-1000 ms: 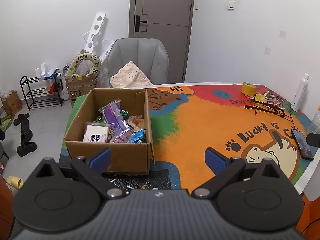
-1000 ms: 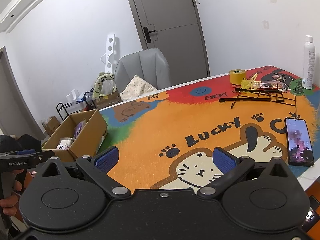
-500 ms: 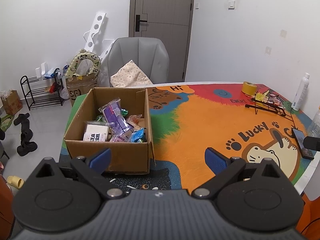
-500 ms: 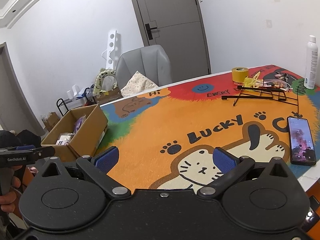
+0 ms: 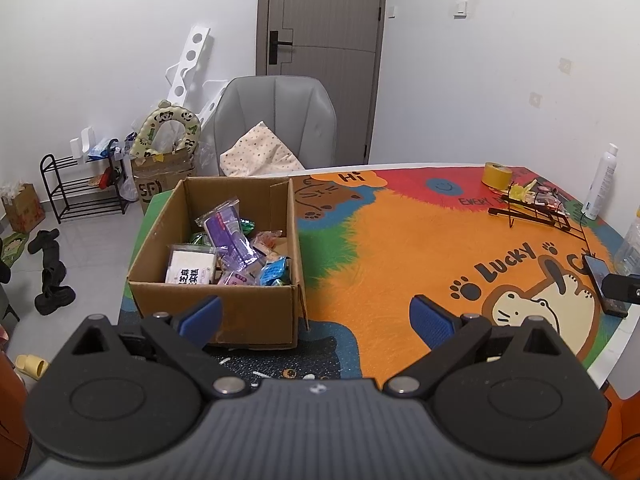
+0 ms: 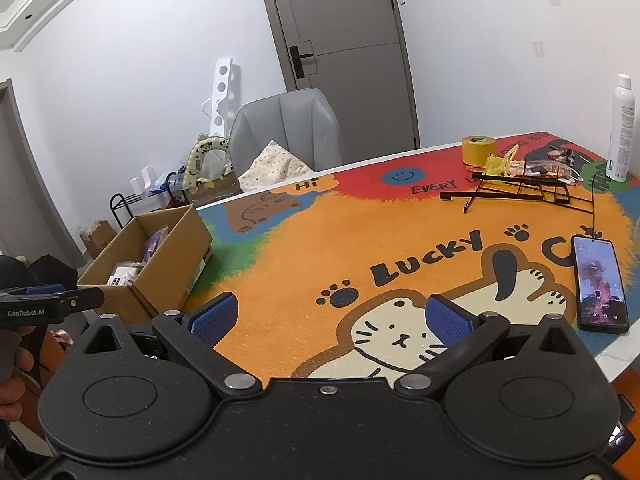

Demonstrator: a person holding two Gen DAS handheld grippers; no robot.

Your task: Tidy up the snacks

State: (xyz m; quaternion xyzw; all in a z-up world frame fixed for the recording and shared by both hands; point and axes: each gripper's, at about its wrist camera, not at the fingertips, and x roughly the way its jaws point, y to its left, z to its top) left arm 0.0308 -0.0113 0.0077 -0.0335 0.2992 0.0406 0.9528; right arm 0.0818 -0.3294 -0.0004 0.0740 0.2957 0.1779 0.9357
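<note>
Unmoved snack box (image 5: 224, 280) beyond left gripper (image 5: 316, 316)

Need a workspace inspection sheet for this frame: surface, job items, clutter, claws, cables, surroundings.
Surface: table under a cartoon cat mat, mostly bare in the middle.
Job's things: cardboard box open, at the table's left edge, holding snack packets; more wrapped pieces on the wire rack.
Clutter: yellow tape roll, phone with its screen lit, white spray bottle.
Claws: left claw open, empty, facing the box; right claw open, empty, over the mat.
Cables: thin dark cable runs toward the phone.
Surroundings: grey chair with a cushion, closed door, shoe rack, boots on the floor.
</note>
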